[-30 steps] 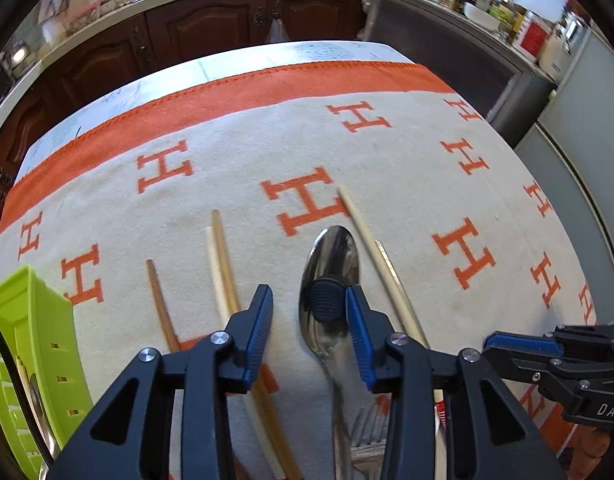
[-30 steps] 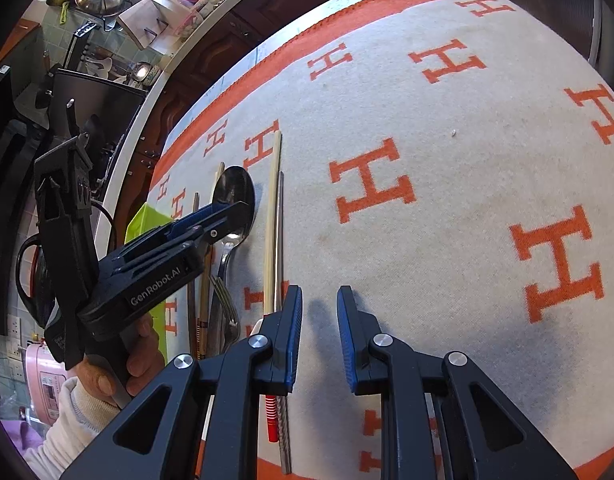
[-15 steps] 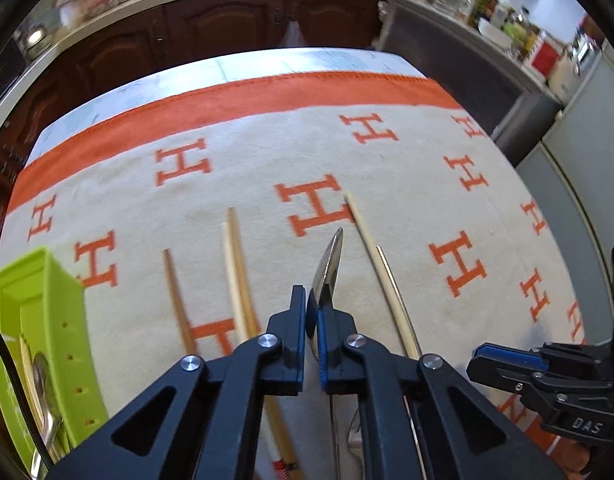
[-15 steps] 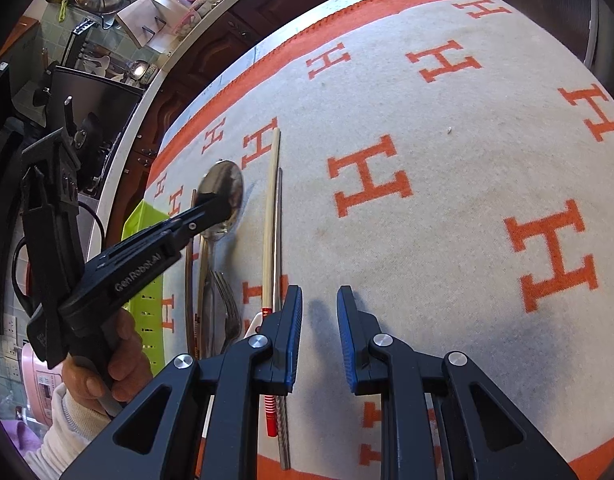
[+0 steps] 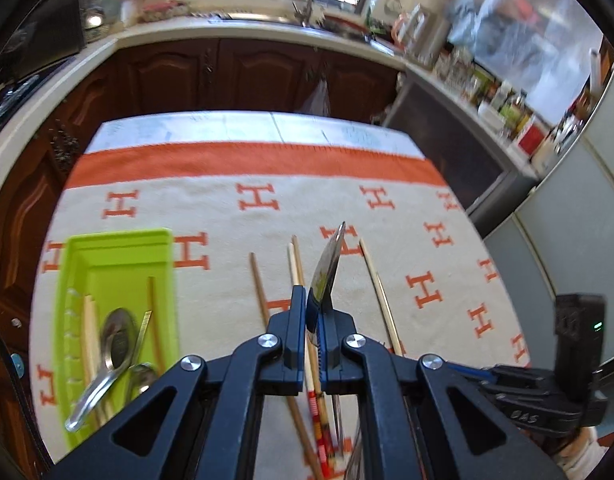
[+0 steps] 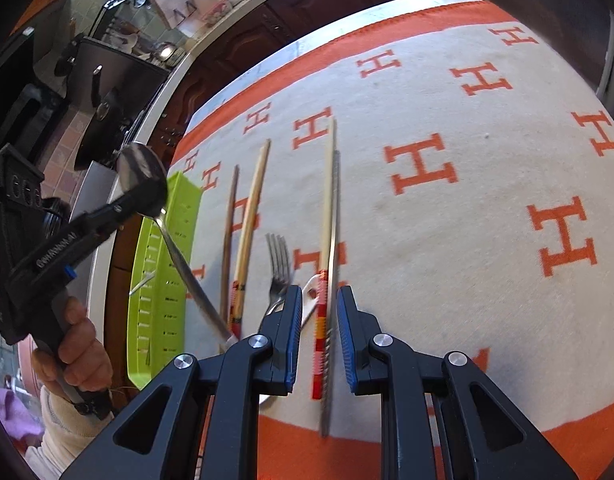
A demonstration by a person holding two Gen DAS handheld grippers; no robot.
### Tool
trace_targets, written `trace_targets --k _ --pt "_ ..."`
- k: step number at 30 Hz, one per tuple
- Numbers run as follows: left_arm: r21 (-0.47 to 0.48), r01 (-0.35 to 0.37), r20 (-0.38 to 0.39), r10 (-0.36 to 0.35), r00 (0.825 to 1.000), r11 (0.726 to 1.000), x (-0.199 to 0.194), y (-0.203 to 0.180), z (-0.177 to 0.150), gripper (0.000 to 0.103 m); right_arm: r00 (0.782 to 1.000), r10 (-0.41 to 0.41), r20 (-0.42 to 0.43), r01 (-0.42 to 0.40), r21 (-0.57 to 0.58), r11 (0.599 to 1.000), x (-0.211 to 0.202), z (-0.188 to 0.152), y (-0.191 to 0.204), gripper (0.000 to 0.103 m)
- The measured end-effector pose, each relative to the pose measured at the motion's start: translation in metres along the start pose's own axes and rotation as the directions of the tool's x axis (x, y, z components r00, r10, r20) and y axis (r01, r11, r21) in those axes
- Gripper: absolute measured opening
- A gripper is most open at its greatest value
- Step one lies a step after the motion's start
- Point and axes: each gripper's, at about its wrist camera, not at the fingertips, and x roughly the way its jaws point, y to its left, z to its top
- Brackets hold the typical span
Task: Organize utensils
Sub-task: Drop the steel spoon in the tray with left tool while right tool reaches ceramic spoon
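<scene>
My left gripper (image 5: pixel 312 312) is shut on a metal spoon (image 5: pixel 327 268) and holds it in the air, bowl edge-on; from the right wrist view the spoon (image 6: pixel 143 176) hangs above the green tray (image 6: pixel 163 280). The green tray (image 5: pixel 79 264) at the left holds a spoon (image 5: pixel 115 340) and chopsticks. My right gripper (image 6: pixel 317 336) is open, low over a pale chopstick (image 6: pixel 327 208) and a metal chopstick (image 6: pixel 336 240) that lie between its fingers. A fork (image 6: pixel 279 264) and more wooden chopsticks (image 6: pixel 251 216) lie on the cloth.
The table carries a cream cloth (image 6: pixel 487 220) with orange H marks and an orange border. Brown kitchen cabinets (image 5: pixel 227 76) and a cluttered counter stand behind. The table's left edge runs beside the tray.
My left gripper closed on the spoon, lifted it off the cloth and carried it left toward the tray. My right gripper moved slightly, so the chopsticks now lie between its fingers.
</scene>
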Motion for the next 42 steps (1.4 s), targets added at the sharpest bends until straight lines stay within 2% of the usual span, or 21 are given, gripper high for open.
trace_targets --k 5,12,16,19,21,24,29,34,39,40,42 --pt "-0.031 0.012 0.076 -0.01 0.997 0.999 -0.046 0.014 -0.001 0.002 1.0 0.008 -0.025 -0.009 -0.017 1.0 0.001 -0.013 0.018 0.018" --pt "-0.077 0.029 0.176 -0.015 0.984 0.997 -0.122 0.045 -0.013 0.002 0.998 0.002 -0.06 -0.004 -0.031 1.0 0.003 -0.032 0.039 0.021" --pt "-0.081 -0.029 0.189 0.044 0.981 0.996 -0.153 0.06 -0.021 0.002 0.997 -0.004 -0.074 0.002 -0.032 0.999 0.006 -0.036 0.045 0.024" --pt "-0.085 -0.114 0.184 0.128 0.975 0.99 -0.166 0.076 -0.029 0.003 0.996 -0.006 -0.09 0.004 -0.021 1.0 0.009 -0.04 0.047 0.031" --pt "-0.096 -0.158 0.168 0.172 0.971 0.983 -0.166 0.089 -0.033 0.003 0.995 -0.01 -0.101 0.009 -0.011 1.0 0.011 -0.043 0.047 0.036" --pt "-0.122 -0.191 0.127 0.206 0.97 0.974 -0.158 0.111 -0.04 0.003 0.993 -0.007 -0.122 0.008 0.009 1.0 0.018 -0.045 0.045 0.037" --pt "-0.076 -0.244 0.068 0.249 0.966 0.967 -0.127 0.121 -0.048 0.003 0.986 0.006 -0.167 0.007 0.075 0.997 0.027 -0.052 0.038 0.037" --pt "-0.042 -0.235 0.011 0.236 0.972 0.971 -0.09 0.121 -0.052 0.003 0.979 0.036 -0.2 -0.003 0.162 0.987 0.037 -0.058 0.026 0.037" --pt "-0.042 -0.229 -0.023 0.228 0.973 0.973 -0.065 0.121 -0.055 0.003 0.979 0.067 -0.19 -0.028 0.204 0.979 0.039 -0.061 0.025 0.037" --pt "-0.05 -0.229 -0.031 0.228 0.973 0.972 -0.061 0.121 -0.057 0.005 0.978 0.075 -0.195 -0.034 0.21 0.977 0.04 -0.061 0.025 0.037" --pt "-0.065 -0.222 -0.045 0.219 0.975 0.973 -0.055 0.122 -0.06 0.015 0.976 0.086 -0.199 -0.041 0.218 0.975 0.042 -0.063 0.027 0.037"
